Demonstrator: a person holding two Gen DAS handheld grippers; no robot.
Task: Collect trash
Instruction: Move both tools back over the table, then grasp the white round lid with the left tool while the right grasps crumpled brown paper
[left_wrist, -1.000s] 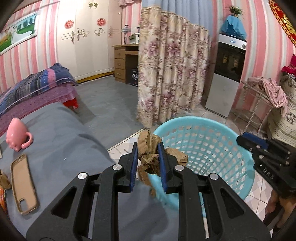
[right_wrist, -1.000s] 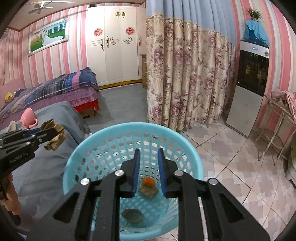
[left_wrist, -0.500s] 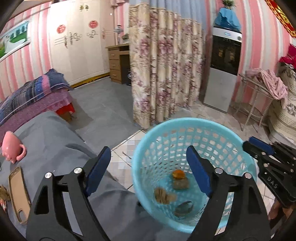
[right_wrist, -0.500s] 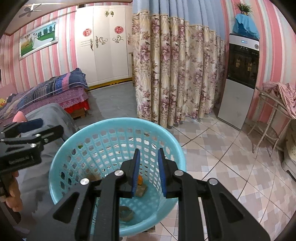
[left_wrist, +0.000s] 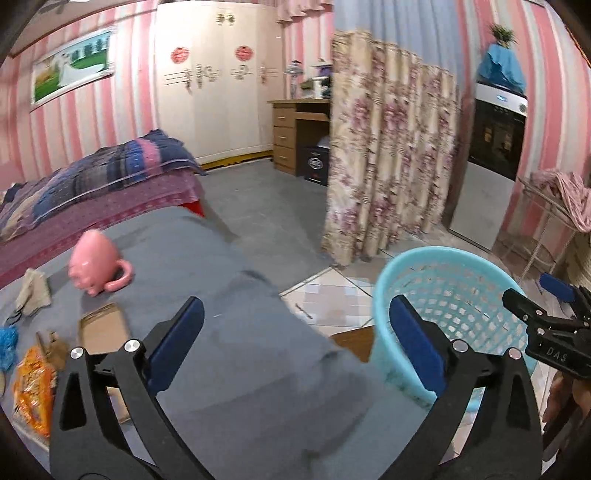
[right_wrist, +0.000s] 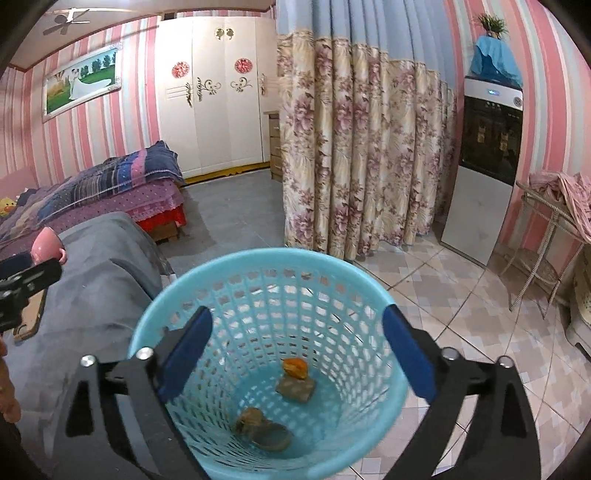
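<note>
- Both pairs of fingers have just spread wide since a second ago: the left gripper (left_wrist: 295, 336) then pinched a crumpled brown paper wad, and its fingers now stand far apart with nothing between them.
- Swung away from the turquoise basket (left_wrist: 461, 266), the left gripper now points over the grey-covered surface (left_wrist: 229, 280); the basket sits at its right, behind the right-hand finger.
- Right gripper (right_wrist: 297, 347) hangs over the basket mouth, its blue-padded fingers (right_wrist: 186, 350) wide apart and empty, touching nothing that I can see.
- Trash lies on the basket floor: an orange scrap (right_wrist: 294, 367) on a greyish lump (right_wrist: 295, 387), and a brown crumpled wad (right_wrist: 249, 417) nearer the camera.
- More litter remains on the grey surface at the left: an orange wrapper (left_wrist: 35, 387), a flat cardboard piece (left_wrist: 103, 328), a beige crumpled scrap (left_wrist: 33, 291), something blue (left_wrist: 7, 347).
- A pink mug (left_wrist: 96, 262) lies on its side there too.
</note>
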